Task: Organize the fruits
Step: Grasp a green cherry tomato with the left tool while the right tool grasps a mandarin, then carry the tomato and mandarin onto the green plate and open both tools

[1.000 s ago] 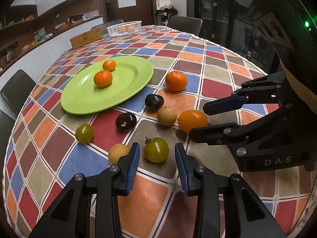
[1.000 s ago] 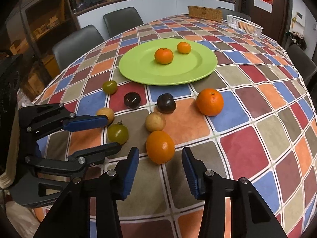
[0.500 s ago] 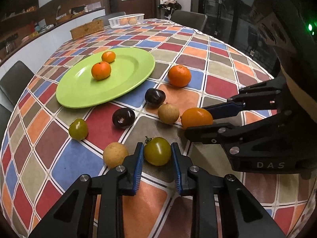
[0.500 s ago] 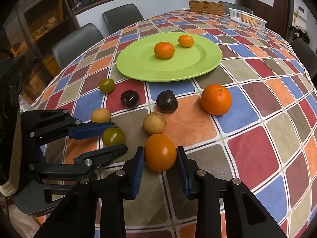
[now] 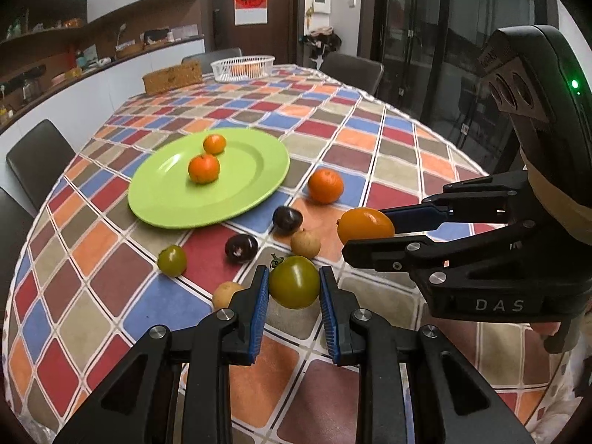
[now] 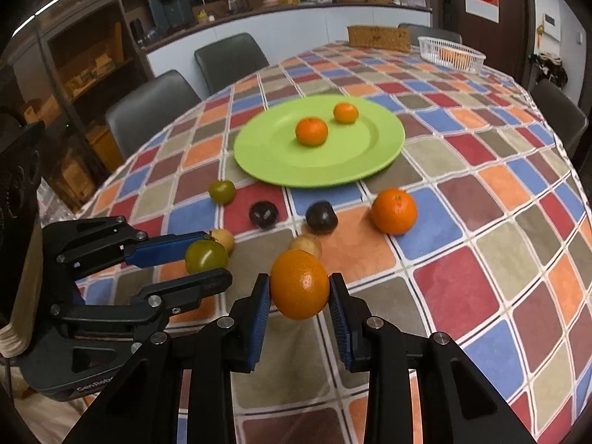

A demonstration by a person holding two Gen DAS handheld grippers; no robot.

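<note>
Left wrist view shows the left tool (image 5: 294, 290) clenched on a green tomato (image 5: 294, 281) just above the worktop (image 5: 388, 148), the right tool (image 6: 299, 292) likewise gripping an orange (image 6: 299, 284); both round fruits could slip out mid-carry, knocking the loose fruit short of the green plate (image 5: 236, 199).

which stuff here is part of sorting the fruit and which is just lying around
Job: green tomato in left gripper, orange in right gripper, green plate, loose fruit on the cloth.
Lying about: white basket, wicker box, chairs.
</note>
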